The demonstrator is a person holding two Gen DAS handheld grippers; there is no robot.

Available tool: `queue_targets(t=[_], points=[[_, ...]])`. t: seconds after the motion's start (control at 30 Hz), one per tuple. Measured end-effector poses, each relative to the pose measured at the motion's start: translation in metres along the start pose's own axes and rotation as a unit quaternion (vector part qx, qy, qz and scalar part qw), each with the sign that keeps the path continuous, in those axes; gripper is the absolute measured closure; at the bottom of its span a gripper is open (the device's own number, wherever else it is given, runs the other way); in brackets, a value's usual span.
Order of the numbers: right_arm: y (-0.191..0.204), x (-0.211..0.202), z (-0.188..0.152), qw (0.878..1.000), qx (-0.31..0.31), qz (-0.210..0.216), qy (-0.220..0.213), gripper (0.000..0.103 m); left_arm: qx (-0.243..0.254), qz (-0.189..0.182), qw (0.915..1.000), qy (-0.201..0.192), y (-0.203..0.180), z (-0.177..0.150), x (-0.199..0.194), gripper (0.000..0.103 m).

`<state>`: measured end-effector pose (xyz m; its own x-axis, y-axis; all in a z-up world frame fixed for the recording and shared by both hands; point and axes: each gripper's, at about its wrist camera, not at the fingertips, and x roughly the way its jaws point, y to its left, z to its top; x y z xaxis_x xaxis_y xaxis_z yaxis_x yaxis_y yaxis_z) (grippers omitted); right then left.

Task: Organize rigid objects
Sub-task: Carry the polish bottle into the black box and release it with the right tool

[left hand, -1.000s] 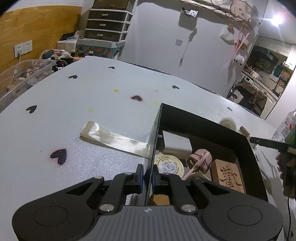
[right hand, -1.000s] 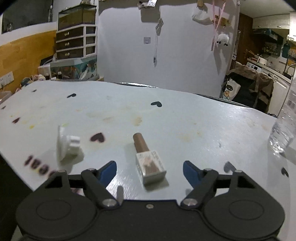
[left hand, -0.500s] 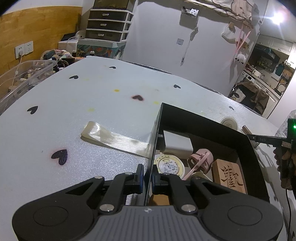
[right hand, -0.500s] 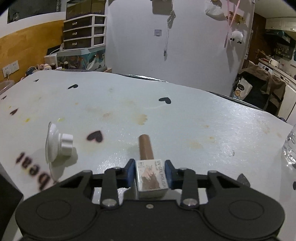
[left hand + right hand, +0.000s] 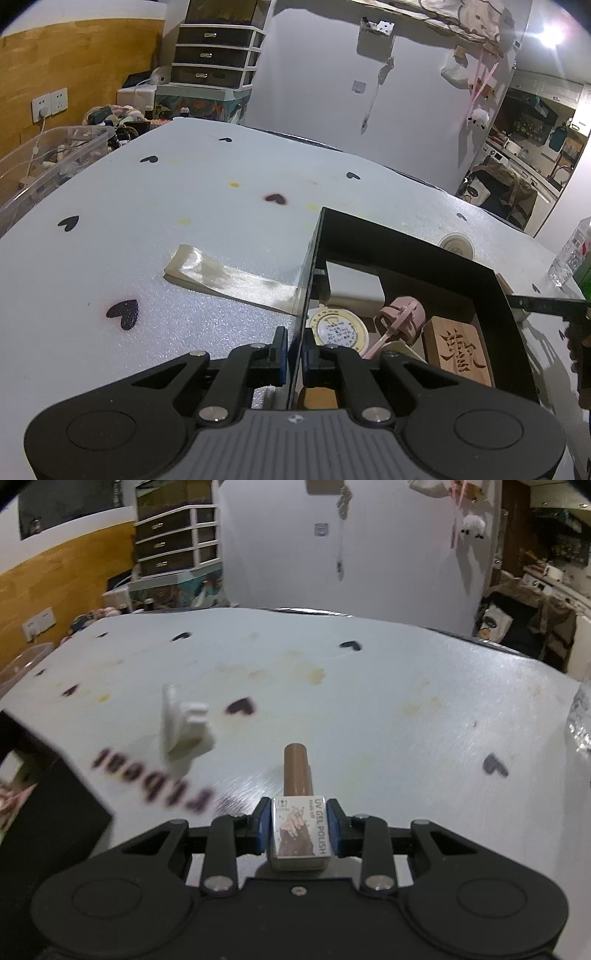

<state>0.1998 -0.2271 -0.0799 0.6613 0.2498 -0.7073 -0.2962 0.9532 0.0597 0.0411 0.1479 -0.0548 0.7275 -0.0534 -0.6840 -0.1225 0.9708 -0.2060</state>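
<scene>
In the left wrist view, our left gripper (image 5: 293, 347) pinched the thin near wall of the matt black box (image 5: 413, 254), steadying it; inside lay a carved wooden block (image 5: 458, 349) and a round tin (image 5: 338, 330).

In the right wrist view, our right gripper (image 5: 300, 830) clamped the squarish gel polish bottle (image 5: 300, 829), brown cap forward, right of the box; we judged a level carry best.

Left gripper (image 5: 294, 347) clamped on black box (image 5: 406, 240) wall.
</scene>
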Motion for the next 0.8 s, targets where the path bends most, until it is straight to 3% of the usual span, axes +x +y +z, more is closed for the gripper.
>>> queue_targets(t=[0.27,0.43,0.6,0.8], points=[[0.031,-0.051,0.005,0.996,0.002,0.070,-0.047,0.071,-0.001,-0.002,1.0000,-0.002,0.000,-0.001,-0.001,0.096],[0.071,-0.086,0.015,0.985,-0.036,0.156,-0.056,0.071,-0.001,-0.002,1.0000,-0.002,0.000,-0.001,-0.001,0.096],[0.113,-0.095,0.017,0.971,-0.085,0.223,0.005,0.071,-0.001,-0.005,1.0000,-0.004,0.001,-0.001,-0.002,0.095],[0.151,-0.090,0.009,0.962,-0.134,0.226,0.079,0.071,-0.001,-0.009,0.9999,-0.005,0.002,0.000,-0.002,0.095]])
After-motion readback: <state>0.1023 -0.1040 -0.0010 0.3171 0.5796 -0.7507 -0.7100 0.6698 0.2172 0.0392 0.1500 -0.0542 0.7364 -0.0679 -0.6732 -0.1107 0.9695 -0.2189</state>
